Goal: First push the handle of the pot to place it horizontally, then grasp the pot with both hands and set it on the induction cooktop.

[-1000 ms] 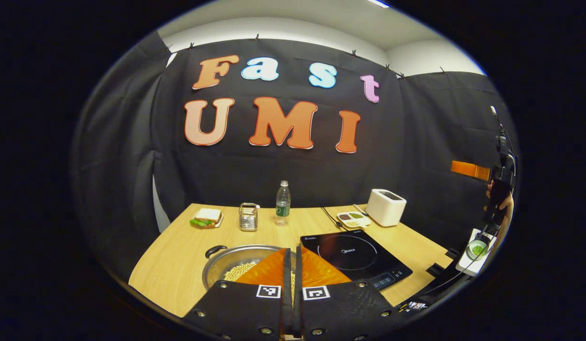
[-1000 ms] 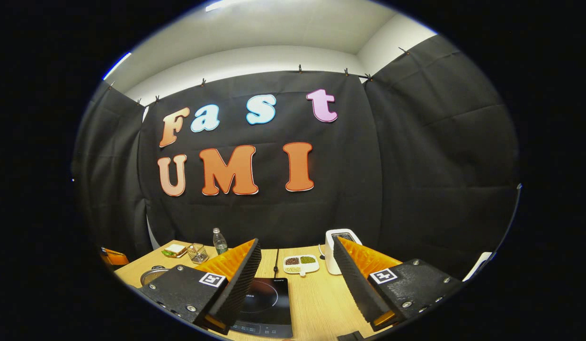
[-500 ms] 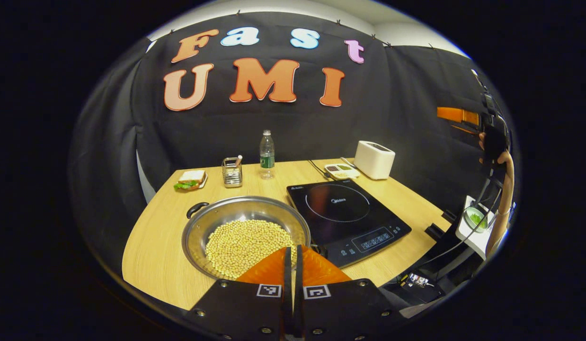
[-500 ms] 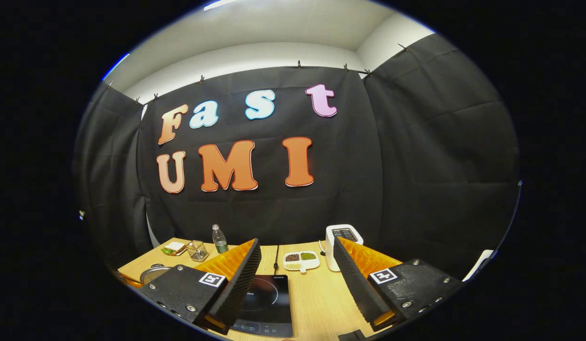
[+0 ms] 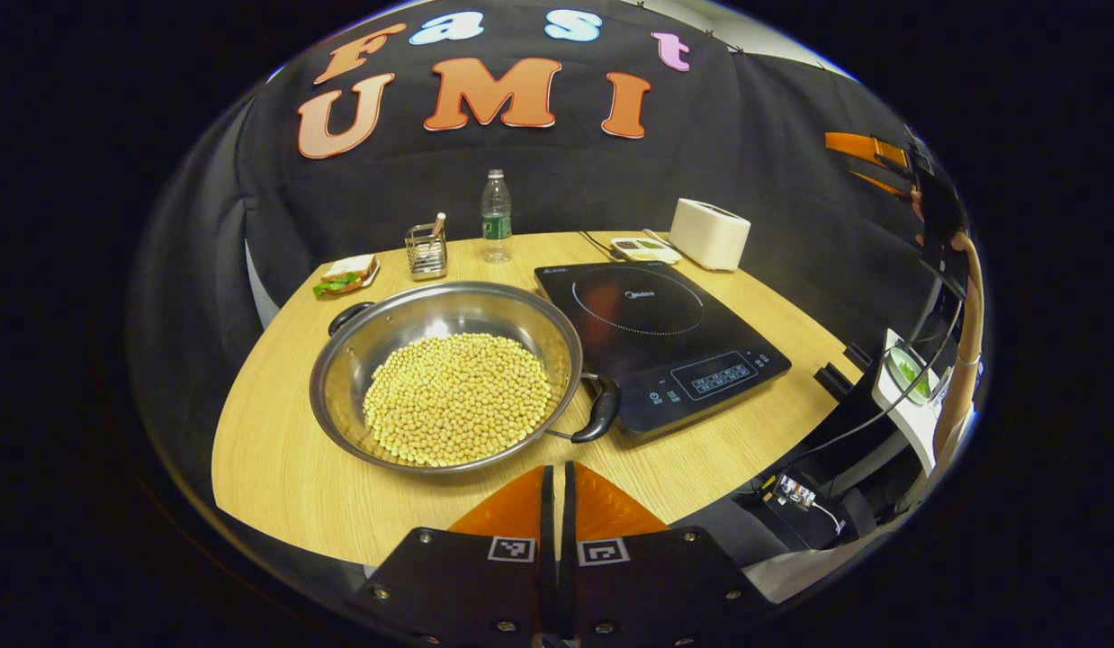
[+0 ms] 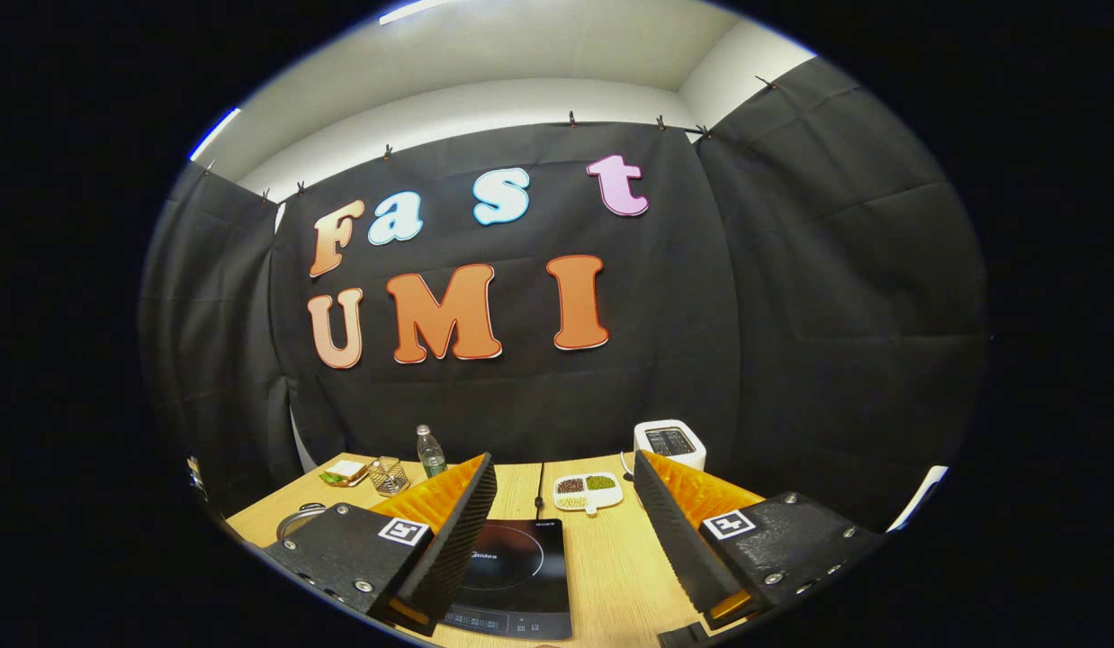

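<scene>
A steel pot [image 5: 444, 373] full of pale beans sits on the wooden table [image 5: 278, 468], left of the black induction cooktop [image 5: 656, 328]. Its two black handles lie on a diagonal: one at the far left [image 5: 348, 315], the other at the near right [image 5: 602, 409] by the cooktop's front corner. My left gripper [image 5: 557, 472] is shut with nothing in it, above the table's near edge in front of the pot. My right gripper [image 6: 563, 461] stands open and high, with the cooktop [image 6: 516, 576] below between its fingers and the pot's rim [image 6: 296, 520] at lower left.
Along the table's back stand a sandwich plate [image 5: 345, 274], a wire basket [image 5: 425, 249], a water bottle [image 5: 496, 216], a divided dish [image 5: 644, 249] and a white toaster [image 5: 710, 234]. A hand holds the other gripper [image 5: 935, 193] at far right. Cables and a stand sit past the right edge.
The left gripper view has pulled back and tipped down, so the whole pot and cooktop now show beyond the shut fingers. The right gripper has barely shifted and stays open.
</scene>
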